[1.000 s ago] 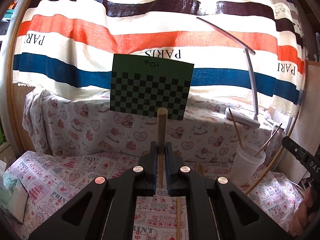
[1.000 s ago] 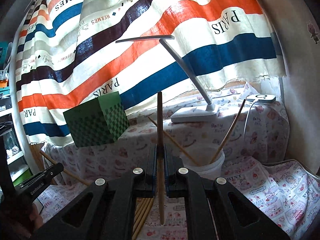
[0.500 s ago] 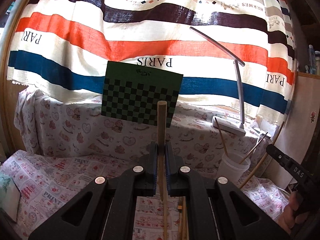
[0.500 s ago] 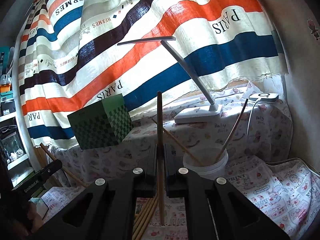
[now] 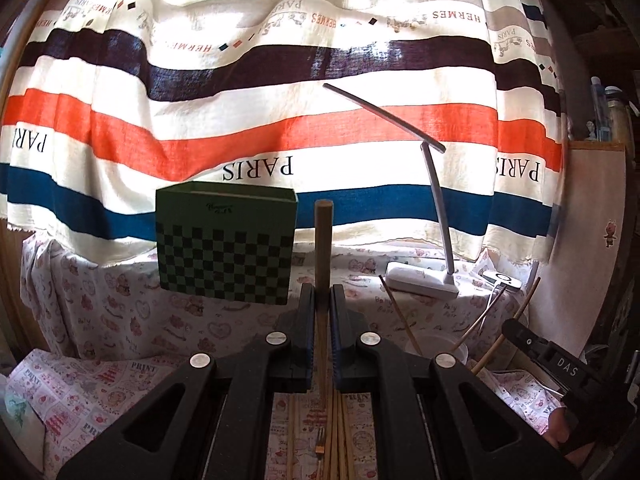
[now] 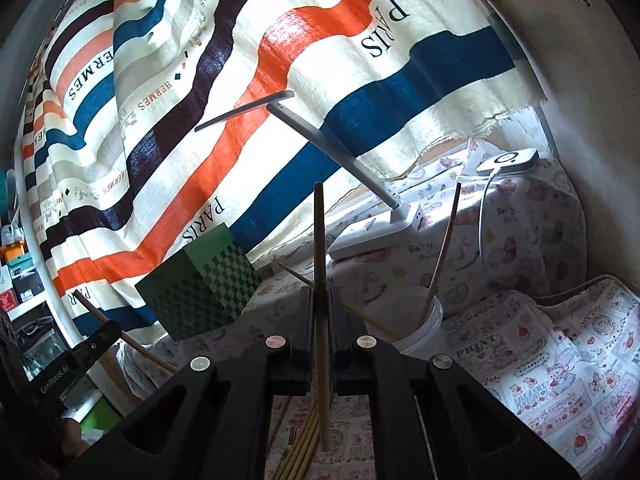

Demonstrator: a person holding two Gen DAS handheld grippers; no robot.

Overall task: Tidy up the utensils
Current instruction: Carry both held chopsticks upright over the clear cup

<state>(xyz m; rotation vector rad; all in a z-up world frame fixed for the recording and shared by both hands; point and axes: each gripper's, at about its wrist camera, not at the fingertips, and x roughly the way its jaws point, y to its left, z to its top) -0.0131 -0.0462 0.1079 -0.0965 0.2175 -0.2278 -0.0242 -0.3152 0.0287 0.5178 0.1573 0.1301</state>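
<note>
My left gripper (image 5: 320,292) is shut on a wooden chopstick (image 5: 322,240) that stands upright between its jaws. My right gripper (image 6: 320,294) is shut on another wooden chopstick (image 6: 319,232), also upright. A white plastic cup (image 6: 416,326) holds several chopsticks (image 6: 444,248) just right of my right gripper; it also shows in the left wrist view (image 5: 436,346). More loose chopsticks (image 5: 340,440) and a small fork (image 5: 319,442) lie on the printed cloth below both grippers. The right gripper shows at the right edge of the left wrist view (image 5: 532,340).
A green checkered box (image 5: 224,248) and a white desk lamp (image 5: 424,280) stand on the raised ledge at the back. A striped cloth (image 5: 280,100) hangs behind them. A white charger (image 6: 508,160) lies on the ledge at the right.
Both grippers have risen and tilted, each still holding its chopstick. The cup has moved lower in the left view and closer in the right view.
</note>
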